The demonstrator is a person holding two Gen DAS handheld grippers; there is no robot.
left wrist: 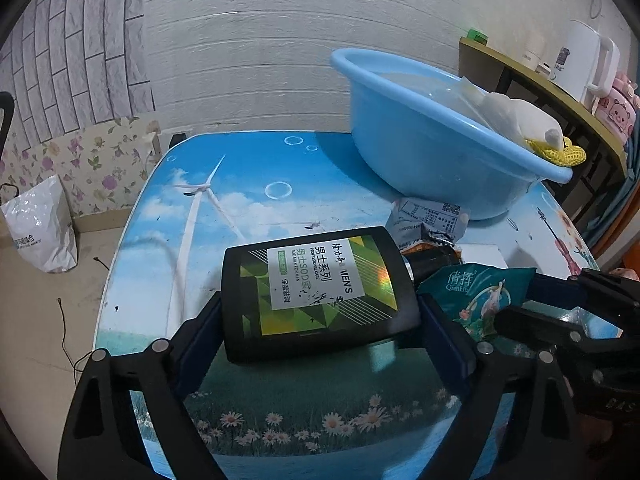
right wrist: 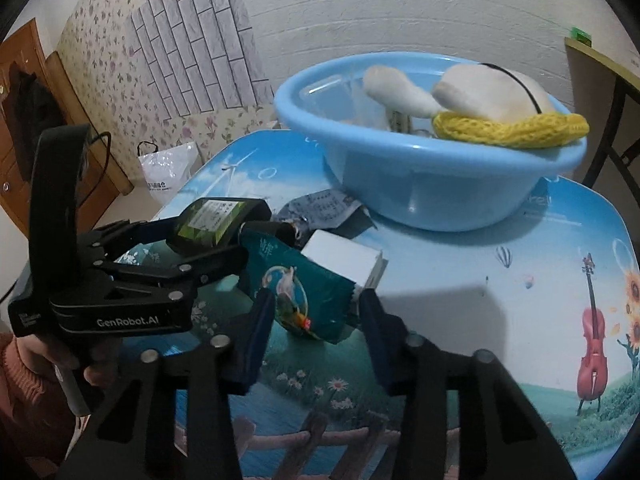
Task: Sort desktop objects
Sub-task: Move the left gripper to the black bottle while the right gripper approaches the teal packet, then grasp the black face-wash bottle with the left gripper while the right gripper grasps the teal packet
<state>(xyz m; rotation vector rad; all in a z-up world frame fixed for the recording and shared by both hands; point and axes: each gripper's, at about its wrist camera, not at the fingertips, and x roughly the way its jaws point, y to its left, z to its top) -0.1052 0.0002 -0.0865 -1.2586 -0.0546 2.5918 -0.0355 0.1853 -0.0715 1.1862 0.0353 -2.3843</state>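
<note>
Bottle (left wrist: pixel 316 292), black with a green label, lies flat on the table (left wrist: pixel 248 184) clamped between the pads of the left gripper (left wrist: pixel 320 320), while the right gripper (right wrist: pixel 314 316) has its jaws around the teal packet (right wrist: pixel 308 300) just beside it, though I cannot tell whether the pads press on it. Lifted by its wide body, the bottle could tip cap-down and knock the crumpled wrapper (right wrist: pixel 324 208) or white box (right wrist: pixel 344 260) nearby, and the limp packet could slip free. Behind them the blue basin (right wrist: pixel 420 184) already holds a white plush toy (right wrist: pixel 480 96) with a yellow knitted scarf (right wrist: pixel 512 128) and something clear.
</note>
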